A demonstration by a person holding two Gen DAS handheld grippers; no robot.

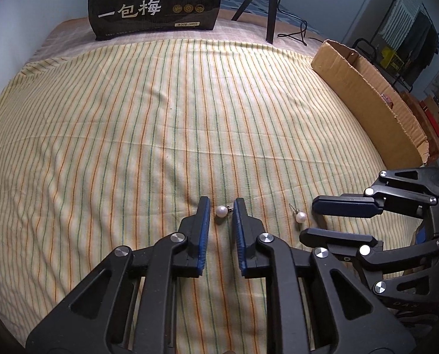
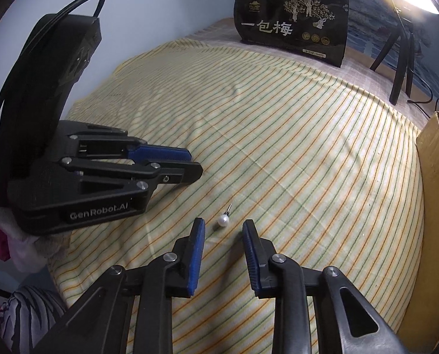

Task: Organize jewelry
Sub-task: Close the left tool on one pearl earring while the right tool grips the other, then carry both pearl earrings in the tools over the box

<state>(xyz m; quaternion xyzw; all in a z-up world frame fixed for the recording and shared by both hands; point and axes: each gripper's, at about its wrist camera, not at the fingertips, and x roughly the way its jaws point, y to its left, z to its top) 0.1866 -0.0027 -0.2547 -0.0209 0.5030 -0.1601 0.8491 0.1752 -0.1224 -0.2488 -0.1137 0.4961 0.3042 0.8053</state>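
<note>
Two pearl stud earrings lie on the striped cloth (image 1: 131,118). In the left wrist view one pearl earring (image 1: 221,211) sits between the tips of my left gripper (image 1: 222,206), which is open around it with small gaps on both sides. The second pearl earring (image 1: 300,216) lies to its right, just in front of my right gripper (image 1: 309,216), which is open. In the right wrist view that second earring (image 2: 223,220) lies between the open tips of the right gripper (image 2: 224,225). My left gripper (image 2: 193,163) shows at left, its earring hidden.
A black snack bag (image 1: 154,3) stands at the far edge of the cloth, also in the right wrist view (image 2: 290,23). A cardboard box (image 1: 367,100) lies along the right side. Tripod legs (image 1: 271,8) and a cable stand behind.
</note>
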